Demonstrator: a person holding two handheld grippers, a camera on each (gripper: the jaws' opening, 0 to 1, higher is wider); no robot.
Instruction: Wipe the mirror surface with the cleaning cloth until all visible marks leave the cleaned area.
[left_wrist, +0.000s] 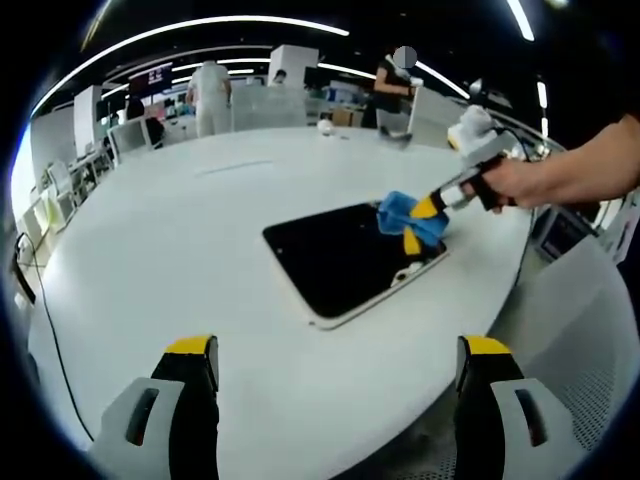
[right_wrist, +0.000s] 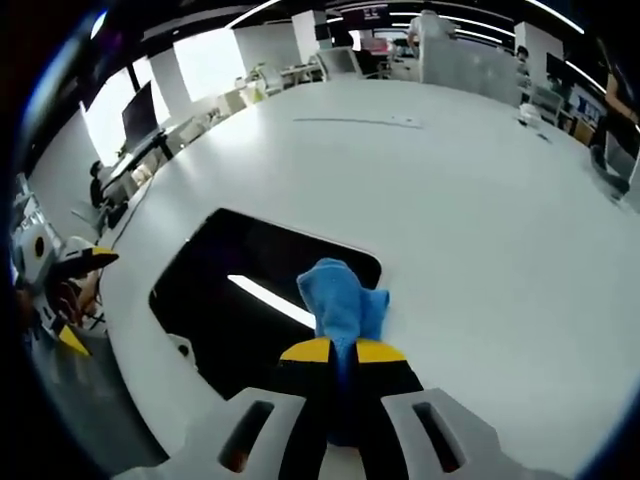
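Mirror: here it is, a dark rectangular mirror (left_wrist: 340, 262) with a pale frame, lying flat on the big white table (left_wrist: 180, 250); in the left gripper view it sits just right of centre, in the right gripper view (right_wrist: 250, 300) it spreads from centre towards 8 o'clock, with a bright light streak reflected on the glass.
Cloth: the blue cleaning cloth (right_wrist: 343, 305) is bunched up and pressed on the mirror near its edge; from the left gripper view the cloth (left_wrist: 408, 222) sits at the mirror's 2 o'clock corner.
Right gripper: the right gripper (right_wrist: 343, 350) has its yellow-tipped jaws closed tight on the cloth, coming up from 6 o'clock; in the left gripper view it (left_wrist: 428, 208) reaches in from 3 o'clock, held by a person's hand (left_wrist: 520, 182).
Left gripper: the left gripper (left_wrist: 338, 362) is off the mirror, jaws wide apart with nothing between them, over bare table at 6 o'clock; in the right gripper view it (right_wrist: 70, 300) sits at the 9 o'clock edge.
Background: people (left_wrist: 210, 95) stand by desks at 12 o'clock, well beyond the table.
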